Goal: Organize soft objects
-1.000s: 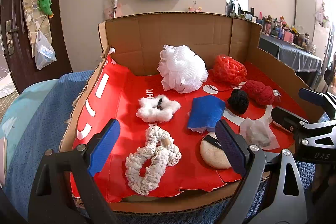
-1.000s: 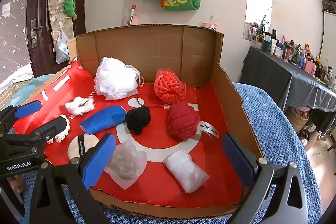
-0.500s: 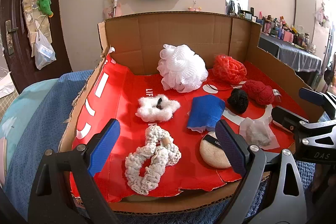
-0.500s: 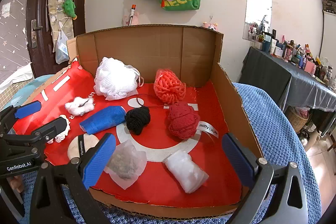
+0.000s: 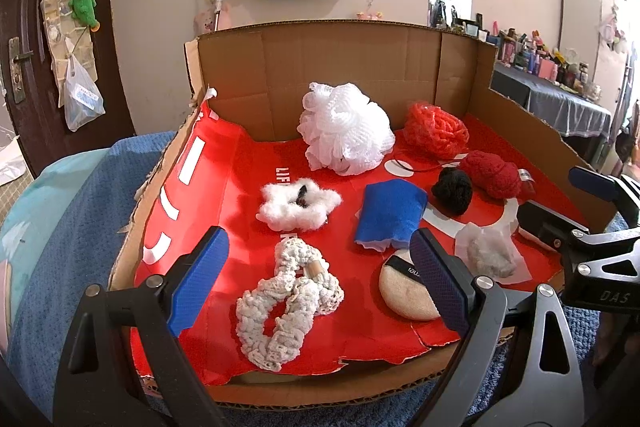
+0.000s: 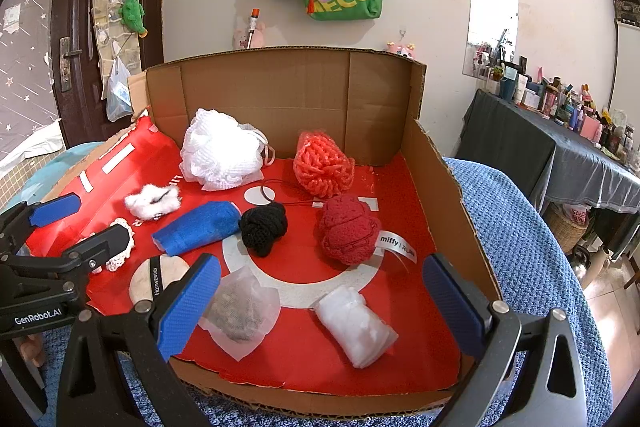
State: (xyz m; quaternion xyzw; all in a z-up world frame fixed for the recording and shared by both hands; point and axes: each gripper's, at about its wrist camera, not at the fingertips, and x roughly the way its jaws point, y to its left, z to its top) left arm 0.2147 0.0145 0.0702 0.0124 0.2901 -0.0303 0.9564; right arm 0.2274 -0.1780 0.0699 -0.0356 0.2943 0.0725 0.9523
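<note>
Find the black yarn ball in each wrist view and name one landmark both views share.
Left wrist: black yarn ball right of centre, between the blue cloth and dark red yarn.
Right wrist: centre, right of the blue cloth.
Shared landmark: white mesh pouf by the back wall.

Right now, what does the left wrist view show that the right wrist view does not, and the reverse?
Only the left wrist view shows the whole cream crocheted scrunchie, lying between the open left gripper fingers; the right view catches just its edge. Only the right wrist view shows the white wrapped cotton roll near the front of the cardboard box, and the miffy tag on the dark red yarn ball. Both share the white mesh bath pouf, blue cloth, black yarn ball and round powder puff. The right gripper is open too.
</note>
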